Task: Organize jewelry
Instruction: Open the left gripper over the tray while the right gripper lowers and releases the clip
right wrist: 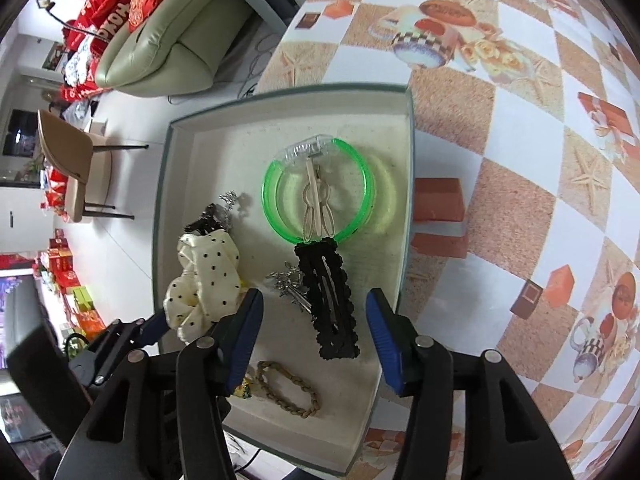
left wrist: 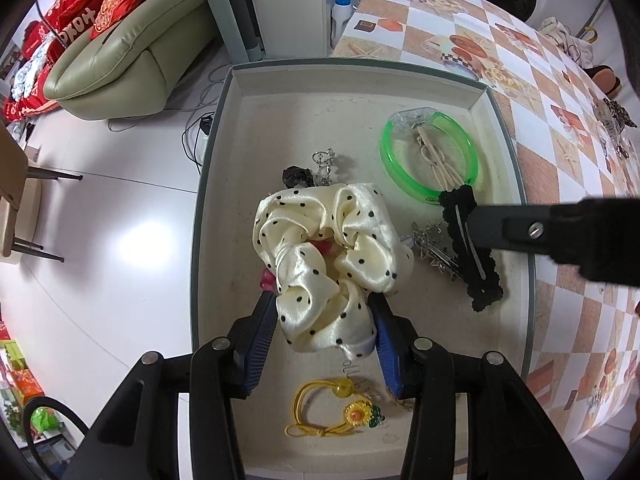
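Cream black-dotted satin scrunchie (left wrist: 328, 264) sits crumpled in the tray (left wrist: 360, 76), seemingly loose between the left gripper's (left wrist: 326, 344) parted jaws.

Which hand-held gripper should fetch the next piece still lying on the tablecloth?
Probably the right hand-held gripper: its jaws stand open and empty over the black clip, nearer the tablecloth. The left hand-held gripper straddles the scrunchie.

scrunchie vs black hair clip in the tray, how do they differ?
The scrunchie is cream with black dots, puffy and bunched; the black hair clip is plain black, flat and long. The scrunchie sits between the left tool's fingers; the clip lies free. Both are in the tray.
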